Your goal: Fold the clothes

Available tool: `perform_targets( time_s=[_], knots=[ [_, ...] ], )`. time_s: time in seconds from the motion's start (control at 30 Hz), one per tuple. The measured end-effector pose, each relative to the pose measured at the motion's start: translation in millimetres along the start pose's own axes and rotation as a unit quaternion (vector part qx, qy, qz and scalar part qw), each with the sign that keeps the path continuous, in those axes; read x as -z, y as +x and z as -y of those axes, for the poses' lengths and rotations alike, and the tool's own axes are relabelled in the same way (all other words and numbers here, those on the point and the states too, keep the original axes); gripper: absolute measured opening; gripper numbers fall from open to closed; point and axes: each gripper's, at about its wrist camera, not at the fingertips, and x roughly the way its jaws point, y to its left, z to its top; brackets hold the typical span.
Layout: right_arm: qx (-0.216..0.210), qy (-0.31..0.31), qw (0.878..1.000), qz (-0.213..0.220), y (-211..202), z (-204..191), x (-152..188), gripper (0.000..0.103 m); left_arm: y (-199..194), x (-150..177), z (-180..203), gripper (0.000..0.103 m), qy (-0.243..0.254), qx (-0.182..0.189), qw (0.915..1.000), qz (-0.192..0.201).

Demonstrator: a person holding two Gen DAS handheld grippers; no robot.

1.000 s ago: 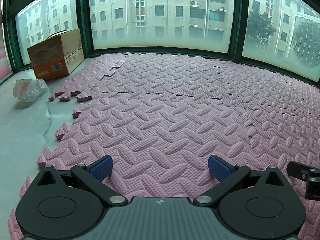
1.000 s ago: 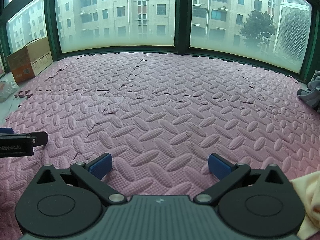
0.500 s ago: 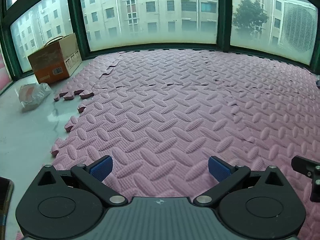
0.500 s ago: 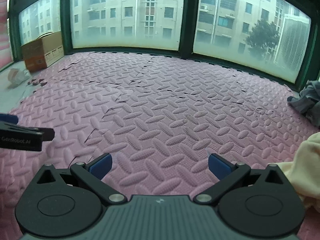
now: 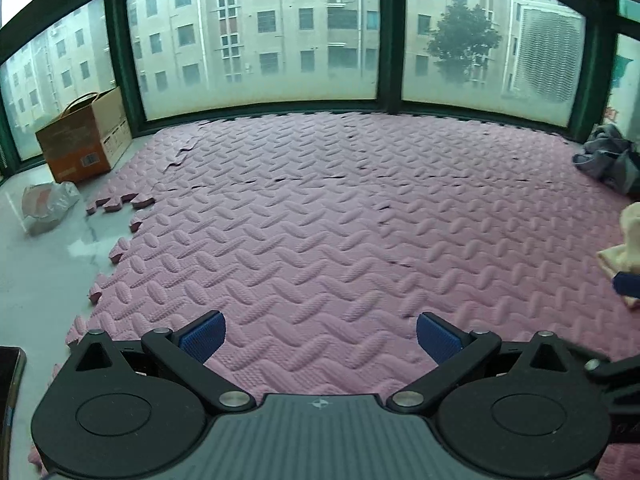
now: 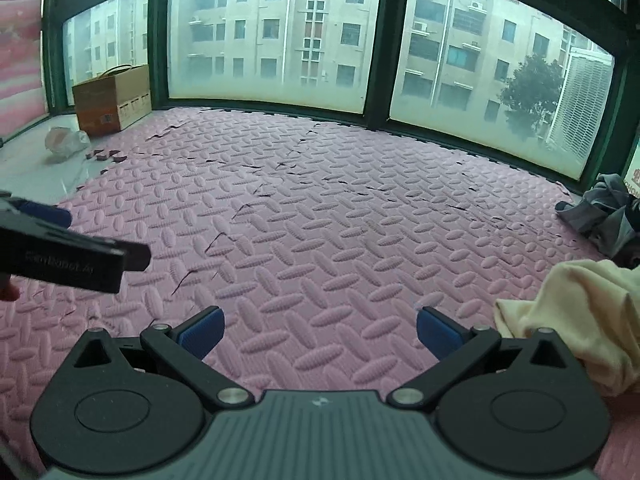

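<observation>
Both tongs are up over the pink foam mat (image 5: 320, 240), nothing in either one.

Left gripper (image 5: 318, 338): blue pads (image 5: 200, 336) spread wide, only bare mat between them. Right gripper (image 6: 318, 336): same, pads (image 6: 438, 338) wide apart and holding nothing.

Task item: the cream garment (image 6: 576, 320) lies crumpled on the mat just to the right of my right tongs, close beside the right finger. I can't tell whether cloth and finger touch. From the left wrist view the same garment (image 5: 628, 236) sits far right and ahead of the tongs, at the frame edge, with a blue pad of the right gripper in front of it.

A second heap, grey clothes (image 6: 608, 216), sits further ahead and right of the right tongs, against the window frame, apart from the cream one.

The left gripper body shows in the right wrist view, to the left of my right tongs and ahead of them, with a fingertip (image 6: 8, 292) of the person at the frame edge below it.

Ahead-left of both tongs: cardboard box (image 5: 86, 138) on bare floor by the window, crumpled plastic bag (image 5: 46, 206) just nearer than it. Mat tiles have open seams ahead of the tongs; the left edge is jagged, and a loose tile strip (image 5: 120, 204) lies there.
</observation>
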Motion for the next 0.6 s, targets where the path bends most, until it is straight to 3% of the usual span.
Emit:
perform_targets(
  time_s=[0.6],
  knots=[
    [0.015, 0.010, 1.000, 0.015, -66.8, 12.8, 24.1, 0.103, -63.5, 9.0, 68.2, 0.103, 0.057, 0.050, 0.9967, 0.029]
  ],
)
